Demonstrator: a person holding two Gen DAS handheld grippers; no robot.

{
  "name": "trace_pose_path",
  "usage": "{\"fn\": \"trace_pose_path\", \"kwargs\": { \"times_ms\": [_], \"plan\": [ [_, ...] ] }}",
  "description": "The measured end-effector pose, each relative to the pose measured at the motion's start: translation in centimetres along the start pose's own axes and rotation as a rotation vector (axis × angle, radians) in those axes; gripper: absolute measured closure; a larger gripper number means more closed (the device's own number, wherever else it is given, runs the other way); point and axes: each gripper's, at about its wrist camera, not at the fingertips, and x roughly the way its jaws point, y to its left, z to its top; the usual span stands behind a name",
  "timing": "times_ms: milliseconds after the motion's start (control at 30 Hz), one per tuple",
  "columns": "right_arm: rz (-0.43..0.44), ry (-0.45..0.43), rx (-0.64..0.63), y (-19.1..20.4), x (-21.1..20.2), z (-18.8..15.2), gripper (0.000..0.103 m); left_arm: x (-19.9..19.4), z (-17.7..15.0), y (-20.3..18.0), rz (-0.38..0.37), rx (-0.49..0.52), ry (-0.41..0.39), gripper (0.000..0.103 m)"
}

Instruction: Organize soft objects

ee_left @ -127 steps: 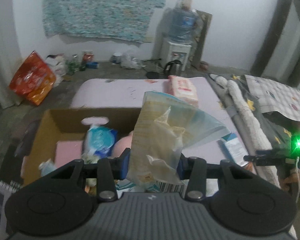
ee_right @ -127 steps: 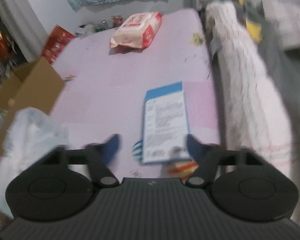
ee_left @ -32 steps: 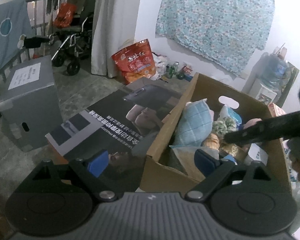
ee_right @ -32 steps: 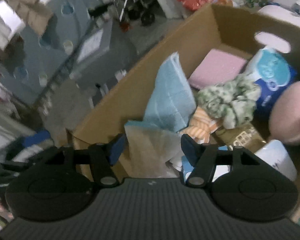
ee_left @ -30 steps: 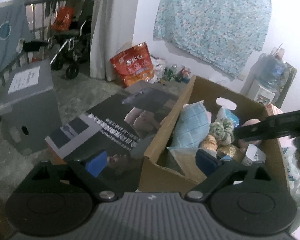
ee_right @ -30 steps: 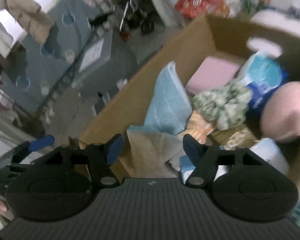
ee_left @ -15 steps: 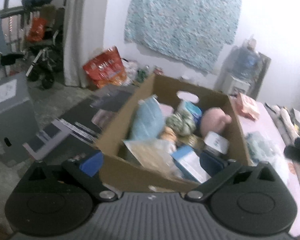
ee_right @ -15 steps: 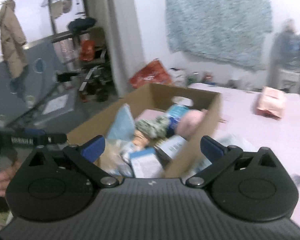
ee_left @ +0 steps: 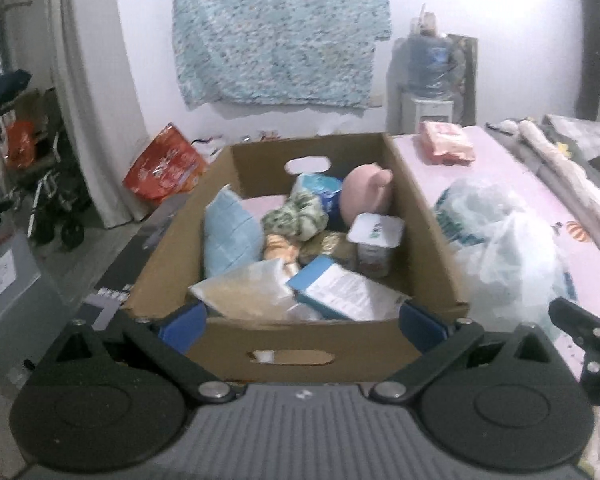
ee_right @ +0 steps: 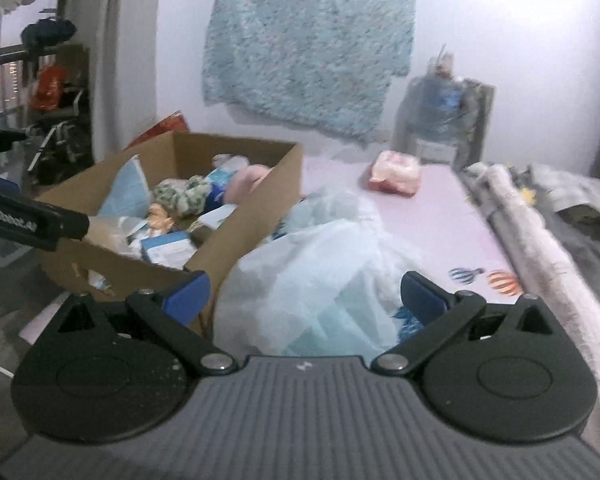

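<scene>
Left gripper [ee_left: 302,322] angled down toward cardboard box [ee_left: 420,216], fingers [ee_left: 182,326] spread wide, nothing between them, tips flanking the near box wall. Right gripper [ee_right: 304,292] tilted down over crumpled plastic bag [ee_right: 324,264] on the pink bed [ee_right: 440,216], fingers spread fully, having just opened, clamped on nothing. Box packed with soft items; pink tissue pack [ee_right: 396,172] lying farther back on the bed.

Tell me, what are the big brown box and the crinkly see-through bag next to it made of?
The box looks like matte brown corrugated cardboard: stiff flat walls with punched handle slots. The bag looks like thin, filmy plastic: pale, see-through and crumpled in shiny folds.
</scene>
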Motion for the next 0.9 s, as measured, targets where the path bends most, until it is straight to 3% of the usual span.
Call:
{"fn": "trace_pose_path", "kwargs": {
  "times_ms": [133,400,700,900],
  "plan": [
    [-0.028,-0.053,0.016,-0.1,-1.6,0.8,0.001,-0.1,0.1,-0.4,-0.011,-0.030,-0.014,0.000],
    [0.053,0.072,0.194,-1.9,-1.4,1.3,0.001,-0.2,-0.2,-0.8,-0.008,-0.026,-0.016,0.000],
    [0.119,0.188,0.244,-1.2,1.1,0.6,0.001,0.5,-0.4,0.2,0.003,-0.023,0.050,0.000],
    [0.134,0.210,0.232,-0.3,2.0,0.6,0.001,1.4,-0.4,1.1,0.015,-0.029,0.082,0.000]
  ]
}}
